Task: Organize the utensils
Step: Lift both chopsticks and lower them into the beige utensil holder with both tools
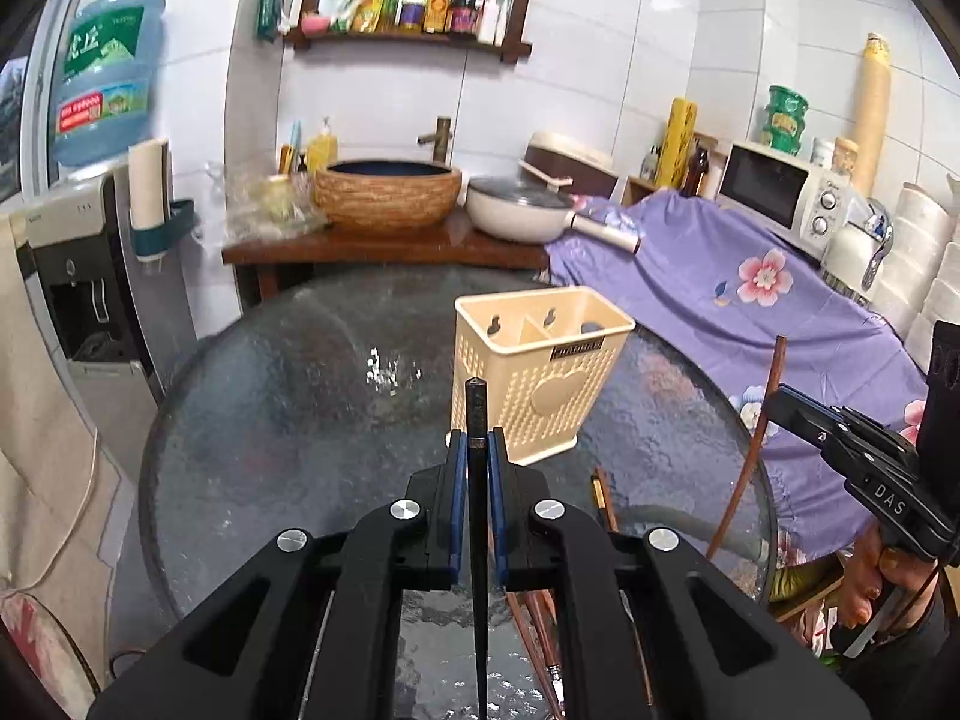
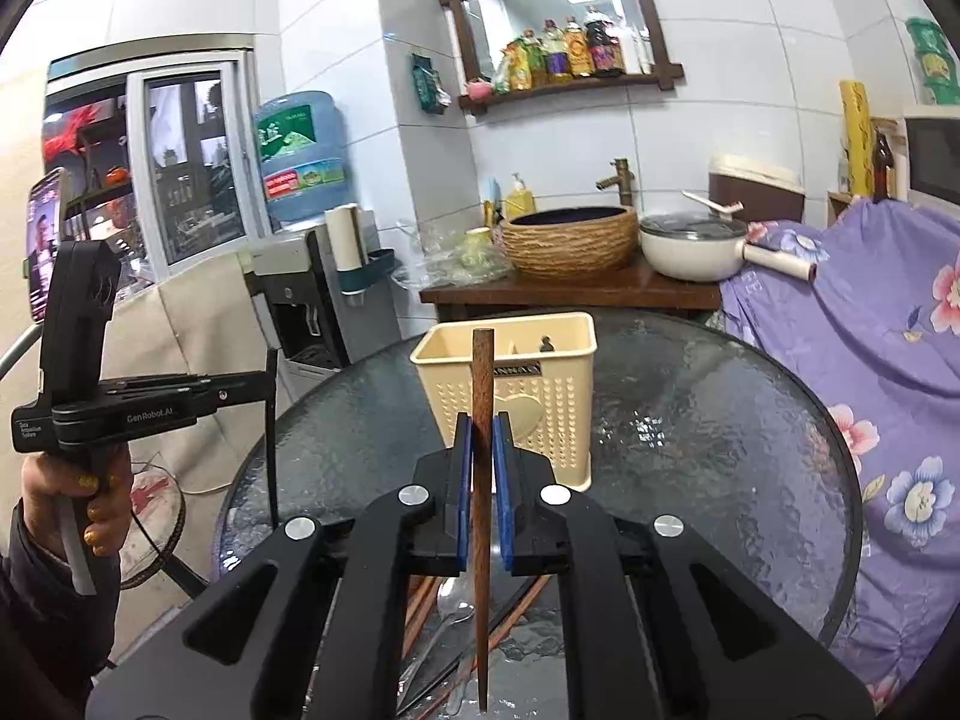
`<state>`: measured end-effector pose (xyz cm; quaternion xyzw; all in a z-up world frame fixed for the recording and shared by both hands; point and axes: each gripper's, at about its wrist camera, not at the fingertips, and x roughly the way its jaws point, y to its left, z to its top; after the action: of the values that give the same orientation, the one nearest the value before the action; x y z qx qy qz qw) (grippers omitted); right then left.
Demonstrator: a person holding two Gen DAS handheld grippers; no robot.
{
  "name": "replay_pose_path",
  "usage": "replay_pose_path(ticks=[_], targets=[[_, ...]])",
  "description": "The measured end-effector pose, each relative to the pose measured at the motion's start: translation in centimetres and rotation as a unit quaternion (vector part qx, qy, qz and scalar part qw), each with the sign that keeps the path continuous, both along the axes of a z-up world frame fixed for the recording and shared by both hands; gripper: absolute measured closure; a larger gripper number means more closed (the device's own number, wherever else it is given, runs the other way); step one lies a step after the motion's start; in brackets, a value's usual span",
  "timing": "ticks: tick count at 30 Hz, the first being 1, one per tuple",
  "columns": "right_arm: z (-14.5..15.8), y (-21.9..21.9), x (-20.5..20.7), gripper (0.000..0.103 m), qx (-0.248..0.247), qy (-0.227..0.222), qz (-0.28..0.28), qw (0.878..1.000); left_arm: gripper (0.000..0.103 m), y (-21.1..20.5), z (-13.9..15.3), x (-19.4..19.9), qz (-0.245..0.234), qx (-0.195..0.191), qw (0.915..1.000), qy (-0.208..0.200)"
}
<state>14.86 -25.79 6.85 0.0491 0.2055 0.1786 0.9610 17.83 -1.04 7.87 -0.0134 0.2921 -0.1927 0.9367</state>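
Your left tongs [image 1: 474,459] pinch a stiff, slick black chopstick [image 1: 477,420] mid-shaft; your right tongs [image 2: 482,450] clamp a light brown wooden chopstick [image 2: 482,372], likely grippier.

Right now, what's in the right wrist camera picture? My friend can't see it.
The right hand-held gripper pinches a brown wooden chopstick upright in front of a cream utensil holder on a round glass table. At the left, a hand holds the left hand-held gripper with a black chopstick; more utensils lie below.
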Motion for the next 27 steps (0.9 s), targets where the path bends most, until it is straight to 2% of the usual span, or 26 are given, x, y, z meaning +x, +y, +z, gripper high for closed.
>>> replay_pose_path(ticks=[8, 27], targets=[[1.1, 0.7, -0.1, 0.095, -0.005, -0.009, 0.017, 1.0, 0.096, 0.7, 2.0, -1.1, 0.0, -0.002, 0.9993, -0.038], [4.7, 2.4, 0.0, 0.095, -0.018, -0.039, 0.041, 0.998, 0.096, 0.9, 5.2, -0.8, -0.014, -0.012, 0.9974, -0.07]])
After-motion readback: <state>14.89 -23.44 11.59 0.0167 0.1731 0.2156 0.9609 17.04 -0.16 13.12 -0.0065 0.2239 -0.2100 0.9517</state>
